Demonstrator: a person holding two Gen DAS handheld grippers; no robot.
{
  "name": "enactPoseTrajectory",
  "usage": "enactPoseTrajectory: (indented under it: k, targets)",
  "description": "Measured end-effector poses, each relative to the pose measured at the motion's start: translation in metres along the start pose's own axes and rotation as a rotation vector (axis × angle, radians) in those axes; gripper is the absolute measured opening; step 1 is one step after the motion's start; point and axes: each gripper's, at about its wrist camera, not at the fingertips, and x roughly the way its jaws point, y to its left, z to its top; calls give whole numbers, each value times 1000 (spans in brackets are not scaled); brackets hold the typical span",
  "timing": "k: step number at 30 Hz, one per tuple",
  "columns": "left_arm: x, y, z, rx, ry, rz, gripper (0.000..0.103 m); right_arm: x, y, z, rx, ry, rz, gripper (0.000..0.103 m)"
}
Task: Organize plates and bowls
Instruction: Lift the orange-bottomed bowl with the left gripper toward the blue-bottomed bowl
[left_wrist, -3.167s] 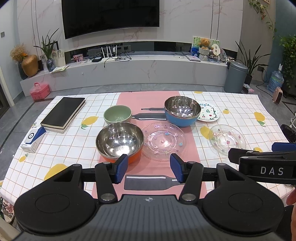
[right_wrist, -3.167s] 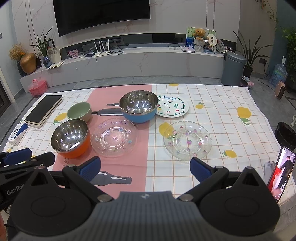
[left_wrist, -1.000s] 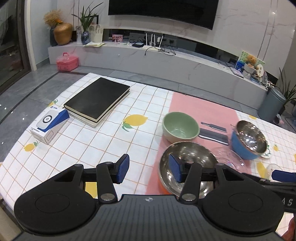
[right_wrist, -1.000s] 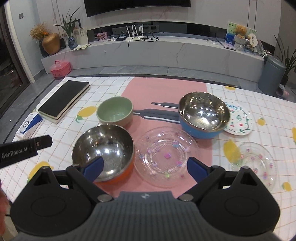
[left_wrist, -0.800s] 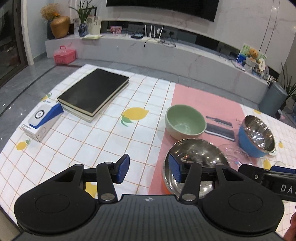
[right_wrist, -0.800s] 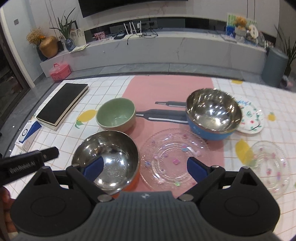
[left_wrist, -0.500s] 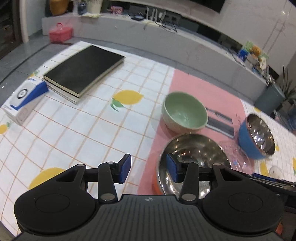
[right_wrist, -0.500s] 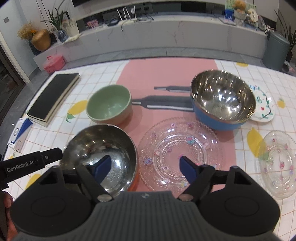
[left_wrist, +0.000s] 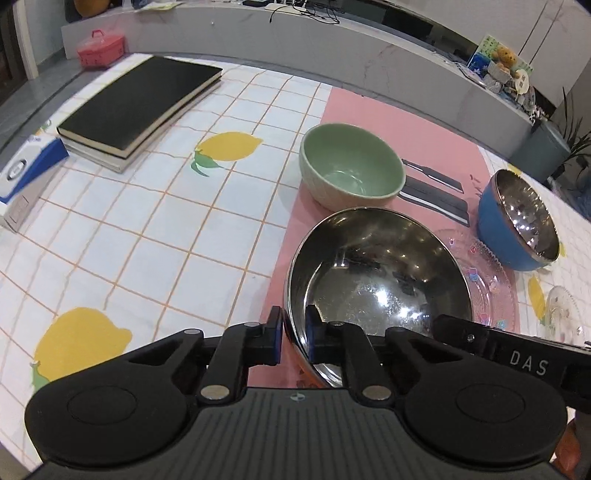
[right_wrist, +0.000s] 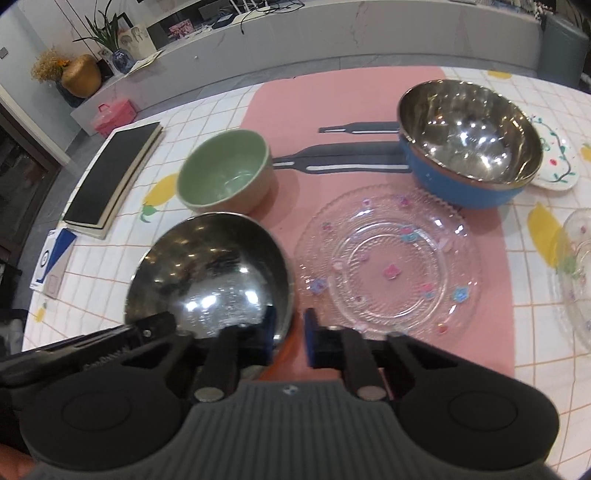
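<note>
Both grippers hold the orange steel bowl (left_wrist: 376, 273) by its near rim. My left gripper (left_wrist: 294, 338) is shut on the rim's left side, one pad outside and one inside. My right gripper (right_wrist: 289, 334) is shut on the same bowl (right_wrist: 210, 266) at its right rim. A green bowl (left_wrist: 351, 168) stands just behind it, also in the right wrist view (right_wrist: 225, 171). A blue steel bowl (right_wrist: 469, 140) stands at the back right. A large clear glass plate (right_wrist: 391, 258) lies to the right of the orange bowl.
A black book (left_wrist: 140, 107) and a blue-white box (left_wrist: 26, 173) lie at the left. A painted white plate (right_wrist: 556, 162) sits behind the blue bowl. A second glass plate (right_wrist: 576, 273) lies at the far right. The table's near edge is close below.
Both grippers moved down and forward onto the orange bowl and closed on its rim, the left on its left side and the right on its right side.
</note>
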Motion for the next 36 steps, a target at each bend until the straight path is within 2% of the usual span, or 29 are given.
enactPoseTrajectory:
  k: [8,12,18,27,36]
  targets:
    - [-29,0,-12,-7,-13,4,12,-33,3,-14,7,-17,22,8]
    - [-47,-1,-23,-19,-20,1,11,-53,4,-30,2,-22,25,8]
    - [-67,-7,-43,17,-20,-9,11,-74,-4,-58,22,-20,31,8]
    - [-68,-10,-73,16,29,-32,11,-81,-22,-87,66,24,44,8]
    - [-61,-17,-86,33,67,-19,11,-74,-27,-98,43,68,16,8]
